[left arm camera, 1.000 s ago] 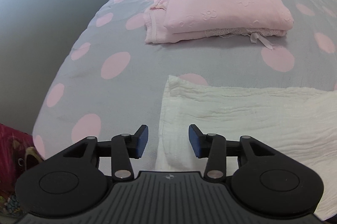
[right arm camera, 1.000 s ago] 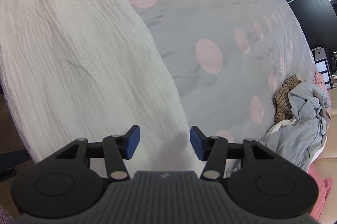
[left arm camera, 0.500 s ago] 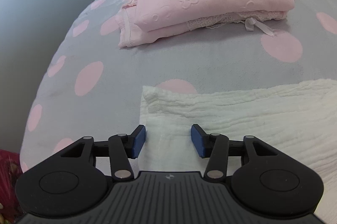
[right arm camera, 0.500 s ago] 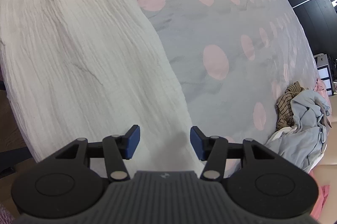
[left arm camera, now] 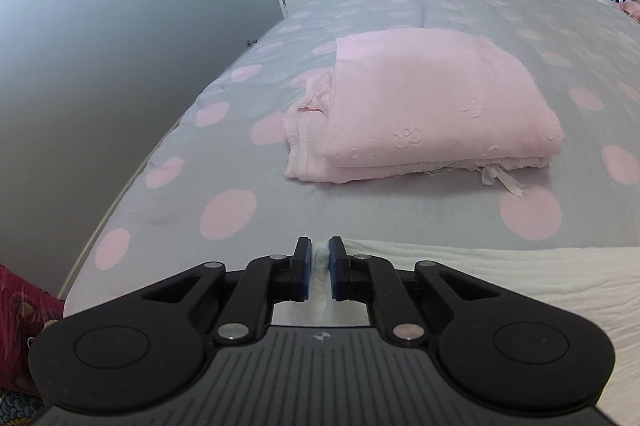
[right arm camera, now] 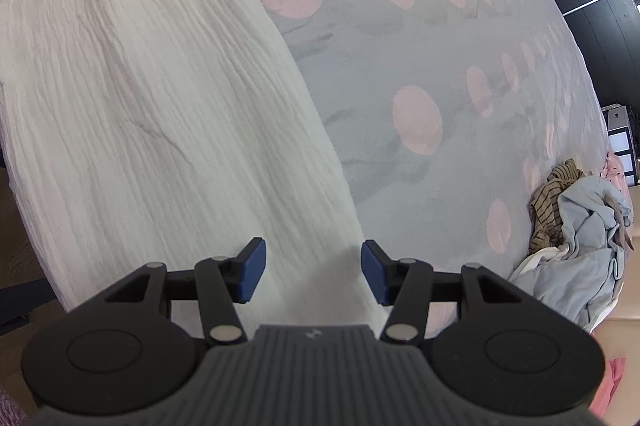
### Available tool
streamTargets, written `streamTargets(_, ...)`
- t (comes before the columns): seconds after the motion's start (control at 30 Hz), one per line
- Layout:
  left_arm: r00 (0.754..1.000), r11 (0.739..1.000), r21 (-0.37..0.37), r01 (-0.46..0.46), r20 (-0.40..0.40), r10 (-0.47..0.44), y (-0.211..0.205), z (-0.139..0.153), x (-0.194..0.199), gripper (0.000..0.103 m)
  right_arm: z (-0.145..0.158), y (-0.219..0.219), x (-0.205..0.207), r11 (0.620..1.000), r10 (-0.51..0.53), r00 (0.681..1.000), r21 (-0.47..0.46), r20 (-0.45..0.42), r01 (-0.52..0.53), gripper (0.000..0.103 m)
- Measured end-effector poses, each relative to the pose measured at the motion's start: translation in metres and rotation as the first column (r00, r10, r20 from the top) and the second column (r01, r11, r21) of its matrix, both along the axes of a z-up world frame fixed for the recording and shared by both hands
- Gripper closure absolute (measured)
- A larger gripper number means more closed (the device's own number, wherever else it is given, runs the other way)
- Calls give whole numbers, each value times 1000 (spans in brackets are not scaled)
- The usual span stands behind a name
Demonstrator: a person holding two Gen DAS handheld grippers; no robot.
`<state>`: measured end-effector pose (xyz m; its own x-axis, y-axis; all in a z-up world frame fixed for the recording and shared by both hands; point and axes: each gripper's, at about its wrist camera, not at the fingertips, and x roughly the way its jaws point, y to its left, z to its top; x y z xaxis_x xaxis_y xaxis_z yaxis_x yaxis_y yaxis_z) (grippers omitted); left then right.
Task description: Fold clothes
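A white crinkled cloth [left arm camera: 500, 274] lies spread on the grey bedcover with pink dots [left arm camera: 360, 214]. My left gripper [left arm camera: 319, 258] is at the cloth's left corner. Its jaws are closing, and a pinch of the white fabric shows between the blue pads. In the right wrist view the same white cloth [right arm camera: 140, 85] runs up and to the left. My right gripper [right arm camera: 313, 268] hovers open over the cloth's near right edge, with nothing pressed between its fingers. A folded pink garment [left arm camera: 432, 105] sits farther back on the bed.
A heap of unfolded clothes [right arm camera: 576, 218], light blue and brown-striped, lies at the bed's right side. A grey wall [left arm camera: 120, 45] runs along the bed's left edge. A red patterned item [left arm camera: 24, 298] is below the bed's near left corner.
The left gripper's jaws have come together on the white cloth's corner, and its view has tipped upward toward the room. The right gripper has stayed open in place.
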<state>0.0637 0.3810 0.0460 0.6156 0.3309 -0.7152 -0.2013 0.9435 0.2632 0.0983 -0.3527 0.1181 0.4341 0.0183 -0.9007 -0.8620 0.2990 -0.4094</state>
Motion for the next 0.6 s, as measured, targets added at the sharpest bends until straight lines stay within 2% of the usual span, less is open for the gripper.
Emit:
streamTargets(0.17, 990, 995, 80, 57, -133, -46, -9, -33, 28, 95, -3, 0, 0, 1000, -17, 1000, -4, 2, 17, 47)
streamTargets(0.23, 984, 994, 86, 64, -169, -48, -9, -43, 33, 93, -4, 0, -1, 1000, -23, 1000, -4, 1, 23, 47)
streamTargets(0.27, 981, 994, 83, 64, -188, -48, -9, -49, 32, 87, -5, -1, -1, 1000, -25, 1000, -4, -1, 25, 47)
streamTargets(0.33, 978, 994, 76, 79, -200, -63, -9, -54, 28, 83, -8, -2, -2, 1000, -27, 1000, -6, -5, 27, 47)
streamTargets(0.4, 979, 996, 63, 67, -195, -53, -7, -51, 21, 66, -10, -3, -2, 999, -32, 999, -7, -15, 32, 47)
streamTargets(0.47, 984, 999, 35, 32, -175, -25, -1, -43, 11, 55, -11, -5, -3, 999, -37, 999, -5, -25, 37, 47)
streamTargets(0.6, 983, 997, -65, -38, -184, 25, 14, -27, -15, 56, -12, -6, -1, 999, -47, 998, 2, -41, 47, 47)
